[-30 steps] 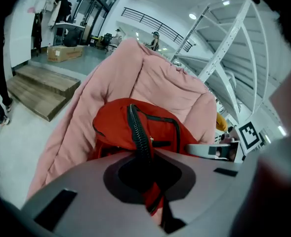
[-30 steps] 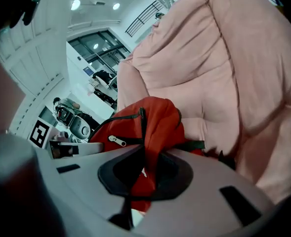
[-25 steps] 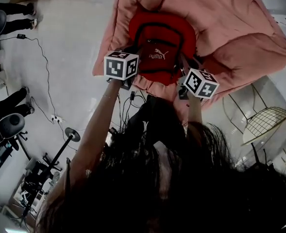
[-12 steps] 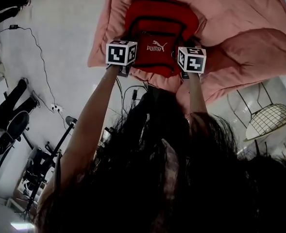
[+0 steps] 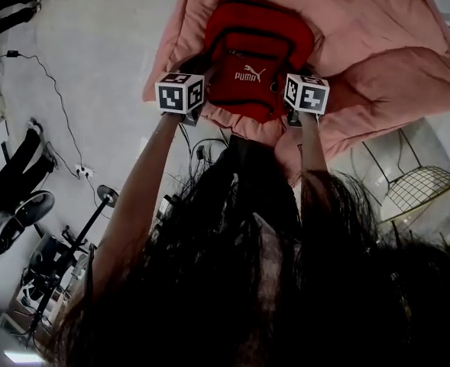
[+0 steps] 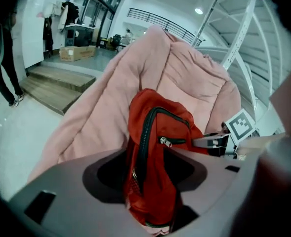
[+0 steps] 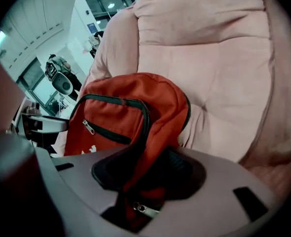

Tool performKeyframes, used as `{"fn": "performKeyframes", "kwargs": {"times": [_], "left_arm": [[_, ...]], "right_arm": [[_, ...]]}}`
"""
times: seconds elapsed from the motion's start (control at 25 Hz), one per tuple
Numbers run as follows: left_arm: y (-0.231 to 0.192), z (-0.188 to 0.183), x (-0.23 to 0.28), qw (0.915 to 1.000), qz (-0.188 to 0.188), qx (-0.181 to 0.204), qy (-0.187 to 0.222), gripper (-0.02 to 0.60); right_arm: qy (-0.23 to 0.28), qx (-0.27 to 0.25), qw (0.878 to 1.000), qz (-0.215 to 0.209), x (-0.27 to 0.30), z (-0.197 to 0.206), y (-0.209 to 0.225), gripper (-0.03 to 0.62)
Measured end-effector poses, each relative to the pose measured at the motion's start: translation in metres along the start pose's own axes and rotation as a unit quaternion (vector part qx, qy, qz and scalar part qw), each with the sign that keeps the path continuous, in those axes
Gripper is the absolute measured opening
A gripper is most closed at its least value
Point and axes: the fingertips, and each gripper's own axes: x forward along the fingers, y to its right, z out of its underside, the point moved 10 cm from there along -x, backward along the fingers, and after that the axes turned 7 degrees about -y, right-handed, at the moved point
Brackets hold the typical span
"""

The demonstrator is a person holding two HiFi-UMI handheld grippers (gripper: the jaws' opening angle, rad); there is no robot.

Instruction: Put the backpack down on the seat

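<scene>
**A:** Head view first. Where is the backpack?

**B:** The red backpack (image 5: 255,52) lies on the pink padded seat (image 5: 377,44), in the upper middle of the frame, with its front pocket facing the camera. The left gripper (image 5: 200,73) is at its left edge and the right gripper (image 5: 295,73) at its right edge. A pale floor (image 5: 102,67) fills the upper left.

**A:** And the left gripper view?

**B:** Its jaws are spread and opening. A fold of the backpack (image 6: 155,132) stands in the gap, low in the centre, with dark space on both sides. The seat (image 6: 185,78) rises behind it.

**A:** The right gripper view?

**B:** Its jaws are also parting. The backpack's (image 7: 130,112) fabric and a zip pull lie loosely between them at the bottom centre. The bag leans against the seat (image 7: 209,58) cushion above.
</scene>
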Motion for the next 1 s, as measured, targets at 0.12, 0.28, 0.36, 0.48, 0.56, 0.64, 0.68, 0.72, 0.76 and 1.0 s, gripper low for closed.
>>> {"fn": "performKeyframes", "kwargs": {"times": [0.12, 0.28, 0.36, 0.48, 0.56, 0.64, 0.68, 0.72, 0.76, 1.0], "left_arm": [[0.002, 0.009, -0.024, 0.9994, 0.004, -0.023, 0.024, 0.224], [0.016, 0.023, -0.060, 0.9972, 0.015, -0.046, 0.057, 0.224], [0.025, 0.029, -0.080, 0.9941, 0.016, -0.067, 0.084, 0.224], [0.034, 0.041, -0.113, 0.9911, 0.025, -0.081, 0.103, 0.224], [0.040, 0.050, -0.134, 0.9914, 0.030, -0.069, 0.107, 0.224], [0.049, 0.056, -0.156, 0.9916, 0.027, -0.047, 0.117, 0.222], [0.053, 0.058, -0.166, 0.9912, 0.026, -0.035, 0.125, 0.222], [0.058, 0.060, -0.177, 0.9902, 0.026, -0.023, 0.136, 0.222], [0.062, 0.062, -0.189, 0.9887, 0.027, -0.013, 0.147, 0.222], [0.093, 0.093, -0.259, 0.9778, 0.034, 0.008, 0.207, 0.221]], "right_arm": [[0.000, -0.002, 1.000, -0.009, -0.019, 0.000, -0.003, 0.215], [0.017, -0.015, 1.000, -0.012, -0.060, 0.007, -0.008, 0.215], [0.041, -0.016, 0.999, -0.027, -0.086, 0.008, -0.013, 0.215], [0.072, -0.019, 0.995, -0.062, -0.124, 0.014, -0.035, 0.215], [0.092, -0.028, 0.993, -0.073, -0.149, 0.019, -0.053, 0.215], [0.115, -0.043, 0.989, -0.077, -0.174, 0.024, -0.072, 0.215], [0.126, -0.053, 0.987, -0.081, -0.186, 0.026, -0.081, 0.215], [0.137, -0.063, 0.985, -0.085, -0.198, 0.026, -0.091, 0.213], [0.148, -0.072, 0.982, -0.090, -0.209, 0.027, -0.101, 0.213], [0.204, -0.077, 0.967, -0.130, -0.267, 0.055, -0.155, 0.193]]}}
